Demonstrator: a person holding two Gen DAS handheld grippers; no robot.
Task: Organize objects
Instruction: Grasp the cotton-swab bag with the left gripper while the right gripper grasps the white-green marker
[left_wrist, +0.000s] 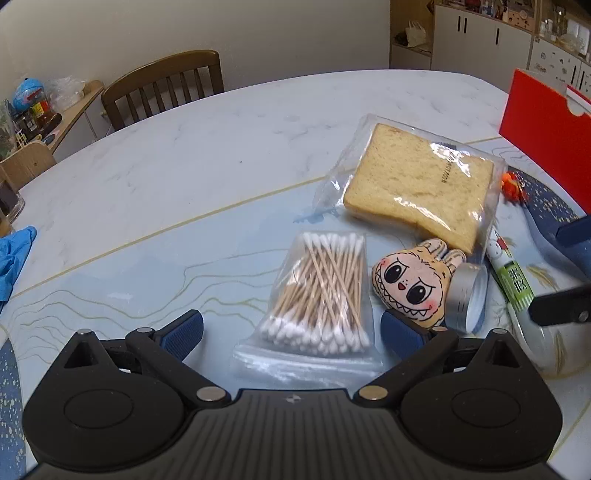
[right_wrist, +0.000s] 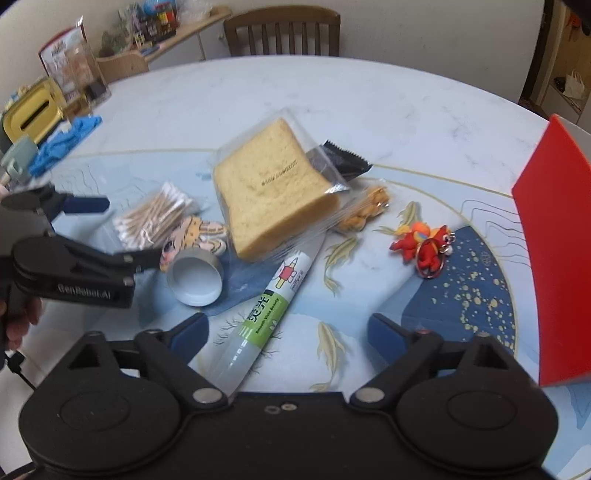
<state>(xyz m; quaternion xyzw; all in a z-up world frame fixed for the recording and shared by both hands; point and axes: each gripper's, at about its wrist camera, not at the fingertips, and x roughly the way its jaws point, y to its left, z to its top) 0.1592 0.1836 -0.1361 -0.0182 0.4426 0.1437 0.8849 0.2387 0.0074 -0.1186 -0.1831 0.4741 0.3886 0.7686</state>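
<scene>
A clear bag of cotton swabs lies on the table between my left gripper's open jaws; it also shows in the right wrist view. Beside it lie a plush face toy, a silver tin, a bagged bread slice and a green-labelled tube. My right gripper is open and empty above the tube. A red dragon keychain, a bag of nuts and a black wrapper lie beyond.
A red box stands at the right. Blue gloves and a yellow container sit at the table's far left. A wooden chair stands behind the marble table. The left gripper's body shows at the left in the right wrist view.
</scene>
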